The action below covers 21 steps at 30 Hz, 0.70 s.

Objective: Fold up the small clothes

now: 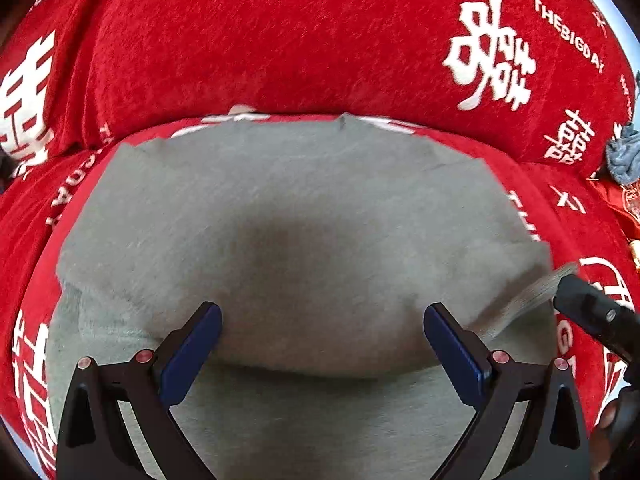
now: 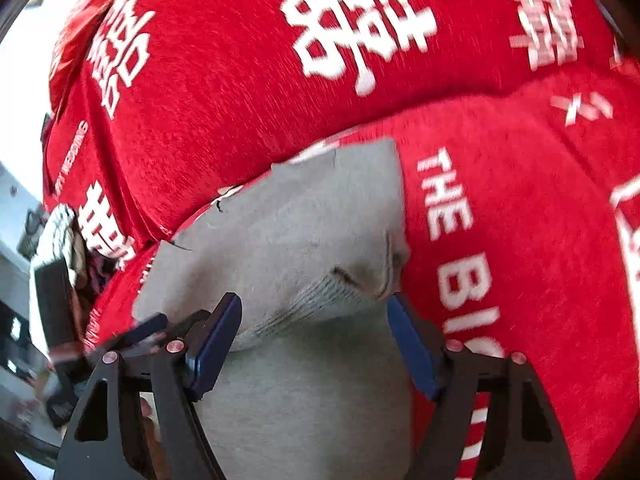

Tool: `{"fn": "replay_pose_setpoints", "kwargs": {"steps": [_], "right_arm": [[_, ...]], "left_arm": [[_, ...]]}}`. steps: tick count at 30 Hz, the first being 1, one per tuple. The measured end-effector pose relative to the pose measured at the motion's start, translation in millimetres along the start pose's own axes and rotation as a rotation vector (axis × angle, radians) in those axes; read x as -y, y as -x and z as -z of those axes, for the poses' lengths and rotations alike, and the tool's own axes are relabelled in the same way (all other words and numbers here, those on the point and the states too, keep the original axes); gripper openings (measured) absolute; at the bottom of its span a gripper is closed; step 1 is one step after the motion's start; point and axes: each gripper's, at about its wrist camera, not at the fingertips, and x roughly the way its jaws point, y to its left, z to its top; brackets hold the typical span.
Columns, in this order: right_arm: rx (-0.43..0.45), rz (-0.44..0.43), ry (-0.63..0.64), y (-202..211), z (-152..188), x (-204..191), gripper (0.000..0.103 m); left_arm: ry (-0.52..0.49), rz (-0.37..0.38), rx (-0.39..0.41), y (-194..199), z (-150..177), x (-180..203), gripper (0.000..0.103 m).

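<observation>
- Left gripper (image 1: 322, 344), left wrist view: nearest the lens, black arms with blue pads, jaws spread wide with nothing between them; it hovers over the near part of the garment, probably free to choose a new hold.
- Grey garment (image 1: 280, 216), left wrist view: small knit piece lying spread and mostly flat on the red cover, its far edge up against the padded ridge behind it. A thicker doubled band runs along the near left side, suggesting one fold is already laid.
- Ribbed hem (image 1: 528, 300), left wrist view: raised at the near right, blurred, just beside the other tool.
- Right gripper (image 1: 592, 312), left wrist view: only one black finger enters from the right edge; its spread cannot be read here.
- Red cover (image 1: 280, 40), left wrist view: plush red cloth with white characters and lettering, serving as the folding surface.
- Blue-grey cloth (image 1: 624, 156), left wrist view: crumpled at the far right, well apart from the work.
- Right gripper (image 2: 314, 344), right wrist view: jaws partly spread, straddling the garment's lifted corner; the pads do not appear to press on it.
- Grey garment (image 2: 312, 220), right wrist view: its ribbed hem (image 2: 304, 308) sits bunched between the pads, placed for a pinch so the side can be carried over.
- Red cover (image 2: 520, 220), right wrist view: lies under and to the right of the garment.
</observation>
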Motion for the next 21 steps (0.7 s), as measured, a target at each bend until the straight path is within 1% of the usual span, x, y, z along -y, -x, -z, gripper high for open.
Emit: {"fn": "replay_pose_setpoints", "kwargs": {"steps": [1, 3, 4, 5, 6, 7, 8, 9, 10, 11, 12, 14, 15, 16, 17, 18, 19, 20, 21], "right_arm": [[-0.021, -0.026, -0.038, -5.9, -1.1, 3.6, 0.077], [-0.051, -0.059, -0.082, -18.2, -4.3, 9.6, 0.060], [-0.059, -0.060, -0.092, -23.7, -6.1, 12.0, 0.039], [-0.066, -0.050, -0.111, -29.1, -8.2, 15.6, 0.020], [-0.060, -0.045, -0.115, -29.3, -8.3, 17.0, 0.013], [-0.035, -0.054, -0.095, -24.4, -7.8, 14.1, 0.012], [0.028, -0.062, -0.023, -12.4, -6.8, 3.0, 0.012], [0.079, -0.048, 0.047, -3.7, -5.8, -7.3, 0.012], [0.153, 0.004, 0.170, 6.0, -2.4, -24.4, 0.012], [0.193, 0.050, 0.252, 9.4, 0.0, -35.6, 0.012], [0.212, 0.078, 0.319, 8.8, 1.3, -44.4, 0.012], [0.192, 0.079, 0.348, 0.5, -1.7, -45.6, 0.012], [0.157, 0.098, 0.334, -8.0, -4.2, -39.6, 0.012], [0.125, 0.105, 0.316, -13.8, -5.1, -33.9, 0.012], [0.084, 0.109, 0.287, -19.6, -4.8, -24.8, 0.014], [0.050, 0.118, 0.248, -22.3, -2.6, -13.0, 0.020], [0.041, 0.122, 0.226, -22.1, -0.1, -4.0, 0.024], [0.044, 0.126, 0.208, -20.5, 1.9, 3.7, 0.033], [0.063, 0.142, 0.188, -14.7, 3.7, 10.6, 0.036]], "left_arm": [[0.003, 0.000, -0.002, -1.5, 1.4, -2.2, 0.101], [-0.013, -0.006, -0.002, -2.9, 5.0, -2.0, 0.101], [-0.024, -0.013, 0.001, -3.6, 5.7, -0.3, 0.101], [-0.032, -0.017, 0.003, -3.6, 6.2, 0.6, 0.101], [-0.032, -0.015, 0.005, -2.6, 6.5, 0.3, 0.101], [-0.026, -0.008, 0.011, -0.2, 5.9, -1.2, 0.101], [-0.009, -0.001, 0.030, 5.0, 5.5, -5.3, 0.101], [0.010, 0.005, 0.053, 10.0, 4.1, -10.0, 0.101], [0.036, 0.006, 0.074, 13.7, 2.6, -16.1, 0.101], [0.058, 0.001, 0.079, 13.5, 0.6, -20.4, 0.101], [0.075, -0.008, 0.073, 11.1, -1.0, -24.5, 0.101], [0.088, -0.025, 0.034, 0.4, -1.4, -30.3, 0.101], [0.078, -0.036, 0.015, -5.3, 1.2, -31.3, 0.101], [0.055, -0.053, 0.014, -7.2, 3.7, -29.3, 0.101], [0.027, -0.068, 0.022, -6.7, 6.0, -26.2, 0.101], [0.009, -0.074, 0.027, -5.6, 7.8, -24.1, 0.101], [0.006, -0.068, 0.025, -4.7, 8.4, -24.4, 0.101], [0.010, -0.059, 0.020, -4.0, 7.9, -26.1, 0.101], [0.016, -0.056, 0.016, -3.1, 7.2, -28.3, 0.101]]}}
